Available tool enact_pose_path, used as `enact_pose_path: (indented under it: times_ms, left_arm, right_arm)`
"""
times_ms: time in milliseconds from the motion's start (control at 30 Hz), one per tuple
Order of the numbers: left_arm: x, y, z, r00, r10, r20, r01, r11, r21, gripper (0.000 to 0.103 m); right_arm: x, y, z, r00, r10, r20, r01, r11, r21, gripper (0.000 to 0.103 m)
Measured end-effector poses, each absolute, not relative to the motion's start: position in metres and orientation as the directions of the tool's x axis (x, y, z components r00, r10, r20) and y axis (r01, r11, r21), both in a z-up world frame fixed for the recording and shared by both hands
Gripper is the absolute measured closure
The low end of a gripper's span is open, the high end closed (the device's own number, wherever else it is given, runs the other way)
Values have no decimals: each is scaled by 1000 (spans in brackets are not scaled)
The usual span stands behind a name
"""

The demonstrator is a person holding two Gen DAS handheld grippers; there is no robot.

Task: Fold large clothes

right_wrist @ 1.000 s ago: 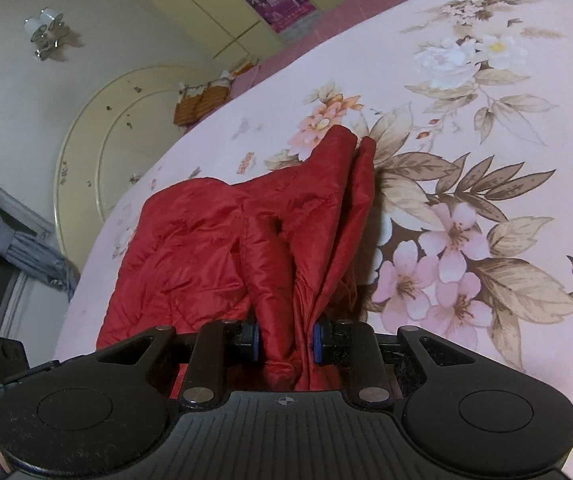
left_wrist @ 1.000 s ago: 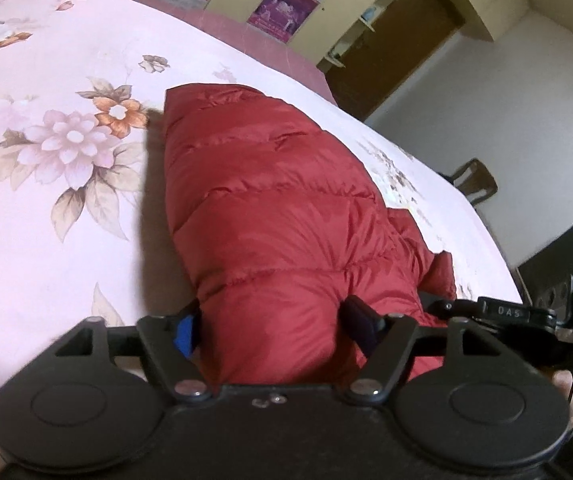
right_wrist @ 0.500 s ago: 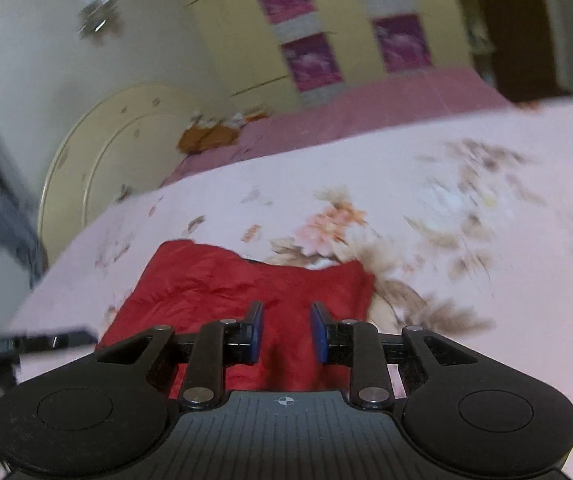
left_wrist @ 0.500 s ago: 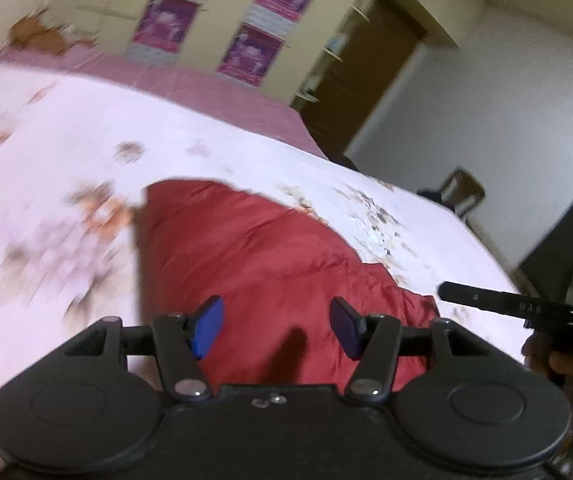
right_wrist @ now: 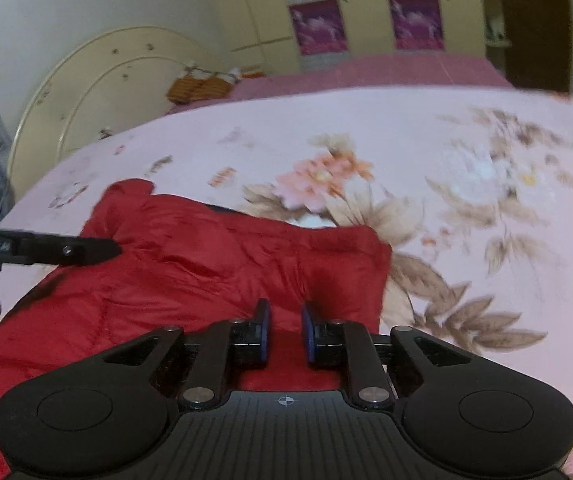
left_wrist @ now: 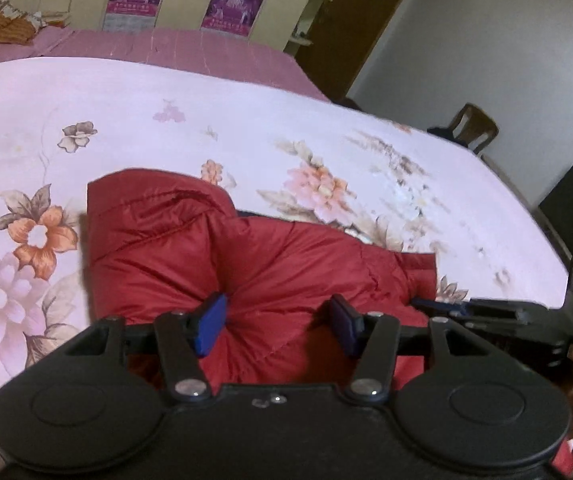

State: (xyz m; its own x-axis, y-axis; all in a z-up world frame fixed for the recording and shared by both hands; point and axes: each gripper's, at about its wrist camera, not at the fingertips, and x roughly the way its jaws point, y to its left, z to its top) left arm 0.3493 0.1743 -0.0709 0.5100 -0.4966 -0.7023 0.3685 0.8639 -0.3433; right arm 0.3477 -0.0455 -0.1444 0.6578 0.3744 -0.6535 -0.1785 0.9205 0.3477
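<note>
Left to right. Left gripper [left_wrist: 278, 326]: half spread, jaws just narrowed, pads over the near edge of the red jacket [left_wrist: 246, 276] with nothing pinched, likely after letting a fold drop; jacket lying doubled over on the flowered bedspread [left_wrist: 166, 120], near side, so the flat bed carries the fold. Right gripper [right_wrist: 284, 334]: nearly pressed together, jaws just narrowed, fabric under the gap but no pinch seen. Containers: only a basket [right_wrist: 198, 86] far left by the headboard, contents unclear.

red jacket [left_wrist: 246, 264], pink floral bedspread [left_wrist: 206, 112]
</note>
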Motion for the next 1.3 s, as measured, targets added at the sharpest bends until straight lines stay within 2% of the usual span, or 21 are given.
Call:
enact_pose_path:
  times_ms: [133,267,333,533,700,867,1000,1300]
  left_arm:
    - [340,170,-60,518,-469,-715,378,876,-300,49]
    - [296,184,-34,542,-537,-647,406,841,-358,49]
    - [272,188,-33,543,-544,-640,406,837,-366,49]
    - [255,183,-59,561,-501,-659,396,862,-318,47]
    - [250,179,-52,565,-471,-677,389,876,-285,49]
    - [213,186,-28,577,-496,-649,414,863,-291,49]
    - [175,190,-23,576,-501,-646,389,863,-323,49]
    - [127,182,-48,635,-386,-669,326,919,-221,47]
  right_arm:
    - [348,-49,-137,655,357,-666,-153,926,346,87]
    - [312,-58,-92,723,378,-578,-172,909,379,86]
    - [296,-56,-81,722,394,-568,-205,907,369,86]
    - [297,-44,-118,641,353,-682,-183,932,312,87]
    - [298,-49,-120,642,347,-683,-154,932,329,86]
    - [251,-50,-76,684,403,-608,-234,911,340,86]
    - [208,-40,-58,672,447,-591,-299,893,336,86]
    - [184,-18,-101,599,456,-659,-373,886,274,86]
